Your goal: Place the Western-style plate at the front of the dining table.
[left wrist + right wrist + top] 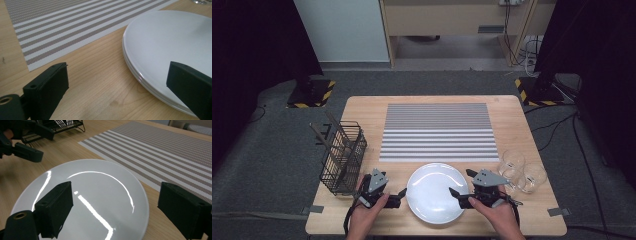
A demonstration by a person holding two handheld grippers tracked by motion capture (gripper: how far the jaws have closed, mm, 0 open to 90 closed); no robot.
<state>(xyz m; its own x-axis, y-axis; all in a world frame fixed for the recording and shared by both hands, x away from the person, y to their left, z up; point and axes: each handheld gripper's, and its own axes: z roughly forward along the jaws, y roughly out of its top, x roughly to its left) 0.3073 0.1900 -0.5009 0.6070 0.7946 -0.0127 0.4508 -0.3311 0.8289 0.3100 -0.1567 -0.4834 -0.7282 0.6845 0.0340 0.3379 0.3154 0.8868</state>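
Note:
A white plate (434,192) lies at the table's front middle. My left gripper (398,197) rests just left of its rim, jaws pointing at it. In the left gripper view the left gripper (117,68) stands open over bare wood, with the plate (170,37) edge reaching in front of the right-hand jaw. My right gripper (460,182) sits at the plate's right side. In the right gripper view the right gripper (115,190) is open, its jaws spread low over the glossy plate (95,185). Neither gripper holds anything.
A grey-and-white striped placemat (437,132) lies behind the plate. At the left edge a black wire basket (343,157) holds several utensils. Two clear glasses (512,162) (532,177) stand right of the right hand. The table (362,112) ends close behind both hands.

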